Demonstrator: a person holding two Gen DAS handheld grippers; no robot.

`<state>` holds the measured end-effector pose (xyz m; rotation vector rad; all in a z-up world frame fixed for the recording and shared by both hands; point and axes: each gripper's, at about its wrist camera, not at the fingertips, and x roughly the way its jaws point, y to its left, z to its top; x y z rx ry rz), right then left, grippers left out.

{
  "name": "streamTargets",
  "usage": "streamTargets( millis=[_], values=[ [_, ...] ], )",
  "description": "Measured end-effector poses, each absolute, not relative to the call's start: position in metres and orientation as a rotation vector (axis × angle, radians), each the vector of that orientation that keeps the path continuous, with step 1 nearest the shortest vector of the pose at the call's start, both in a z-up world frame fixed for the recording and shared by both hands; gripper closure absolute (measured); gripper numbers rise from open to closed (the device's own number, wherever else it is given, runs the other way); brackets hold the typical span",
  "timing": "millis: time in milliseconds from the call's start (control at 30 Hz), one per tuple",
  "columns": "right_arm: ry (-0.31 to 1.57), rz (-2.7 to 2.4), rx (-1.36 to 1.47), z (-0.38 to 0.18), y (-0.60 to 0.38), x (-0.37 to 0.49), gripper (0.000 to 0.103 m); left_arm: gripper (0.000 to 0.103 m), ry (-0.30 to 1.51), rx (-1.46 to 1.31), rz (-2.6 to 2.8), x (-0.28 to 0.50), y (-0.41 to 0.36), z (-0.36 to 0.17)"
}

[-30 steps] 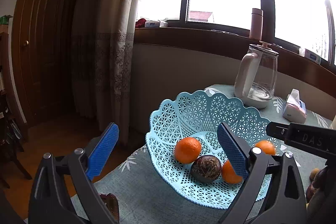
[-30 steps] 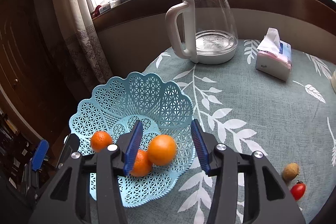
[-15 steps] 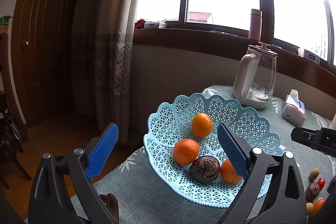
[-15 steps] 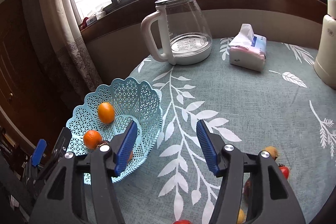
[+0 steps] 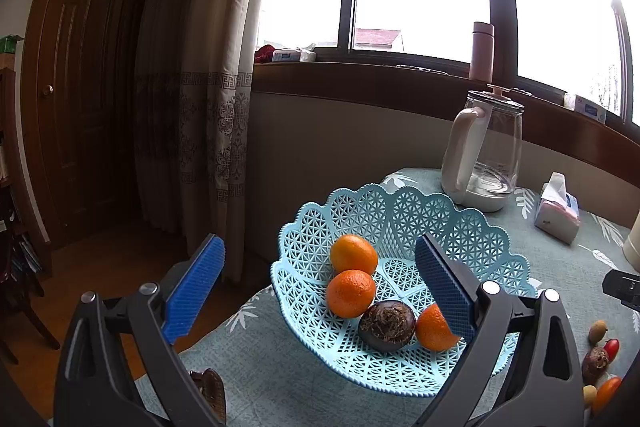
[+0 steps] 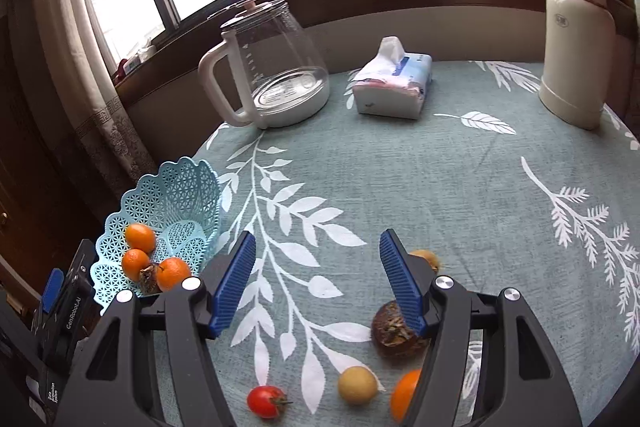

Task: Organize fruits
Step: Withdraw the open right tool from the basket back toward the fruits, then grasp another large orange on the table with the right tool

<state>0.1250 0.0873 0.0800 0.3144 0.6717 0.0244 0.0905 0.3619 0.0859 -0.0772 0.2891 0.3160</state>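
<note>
A light blue lattice basket [image 5: 404, 215] sits at the table's left edge. It holds three oranges [image 5: 353, 254] and one dark brown fruit [image 5: 387, 325]. My left gripper [image 5: 318, 247] hovers open just in front of the basket with nothing between its fingers. My right gripper [image 6: 317, 243] is open over the tablecloth, to the right of the basket [image 6: 176, 195]. Near its right finger lie a dark brown fruit [image 6: 394, 335], an orange [image 6: 404, 395], a pale yellow fruit [image 6: 357, 385], a cherry tomato [image 6: 266, 401] and a yellowish fruit [image 6: 428, 259], part hidden.
A glass kettle [image 6: 276, 67], a tissue pack [image 6: 394, 83] and a cream thermos [image 6: 576, 47] stand at the back of the round table. A small brown object [image 5: 210, 393] lies by the near table edge. Curtain and floor lie left of the basket.
The right gripper let go of an orange into the basket and drew back right, over the loose fruit. That orange now rests at the basket's back. The left gripper stayed put.
</note>
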Motion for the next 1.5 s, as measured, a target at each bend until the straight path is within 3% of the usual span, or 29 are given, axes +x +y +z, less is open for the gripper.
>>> streamTargets(
  millis=[633,1500],
  values=[
    [0.681,-0.101,0.382,0.062,0.015,0.067,0.038,0.006,0.256,-0.073,0.322,0.084,0.361,0.090],
    [0.798,0.043,0.314,0.019,0.047,0.052,0.038,0.003,0.113,-0.004,0.358,0.042,0.342,0.105]
  ],
)
